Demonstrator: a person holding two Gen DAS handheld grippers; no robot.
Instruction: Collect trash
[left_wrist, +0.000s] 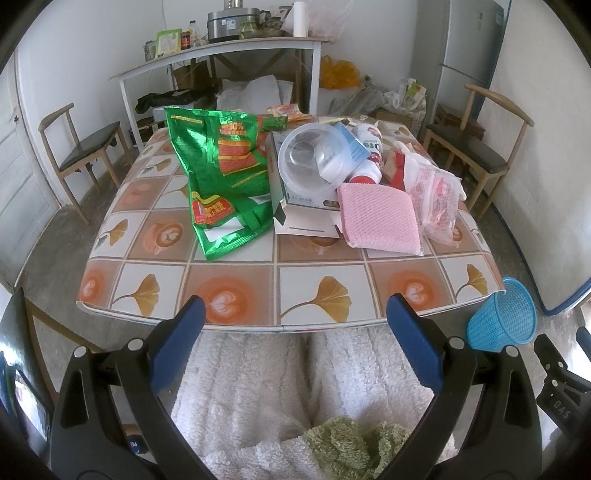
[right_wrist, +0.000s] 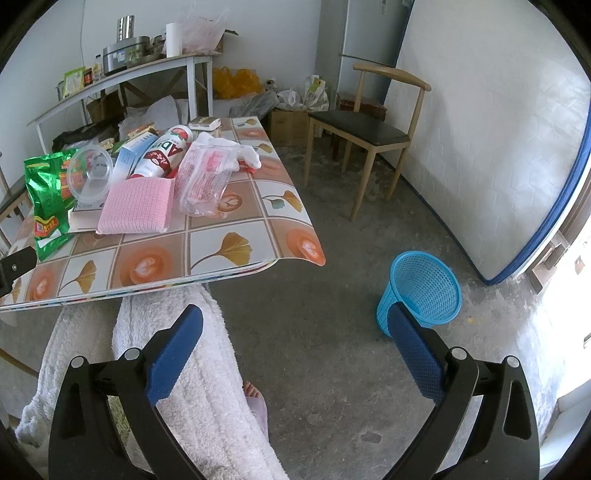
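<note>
Trash lies heaped on the patterned table (left_wrist: 236, 280): a green foil bag (left_wrist: 221, 181), a clear plastic bowl (left_wrist: 314, 153), a white box (left_wrist: 306, 218), a red-and-white bottle (left_wrist: 367, 155), a pink foam sheet (left_wrist: 380, 218) and a clear wrapper with pink print (left_wrist: 436, 199). A blue mesh bin (right_wrist: 421, 291) stands on the floor to the table's right. My left gripper (left_wrist: 295, 310) hangs open before the table's near edge, empty. My right gripper (right_wrist: 295, 321) is open and empty over the floor, its right finger (right_wrist: 413, 350) in front of the bin. The same heap shows in the right wrist view: green bag (right_wrist: 46, 195), pink sheet (right_wrist: 136, 208), wrapper (right_wrist: 205, 181).
A person's legs in white fleece (right_wrist: 192, 369) sit under the table's near edge, with a slippered foot (right_wrist: 255, 402). Wooden chairs stand at the left (left_wrist: 85, 147) and right (right_wrist: 365, 129). A cluttered shelf table (left_wrist: 221, 51), bags and boxes line the back wall. A mattress (right_wrist: 491, 140) leans at the right.
</note>
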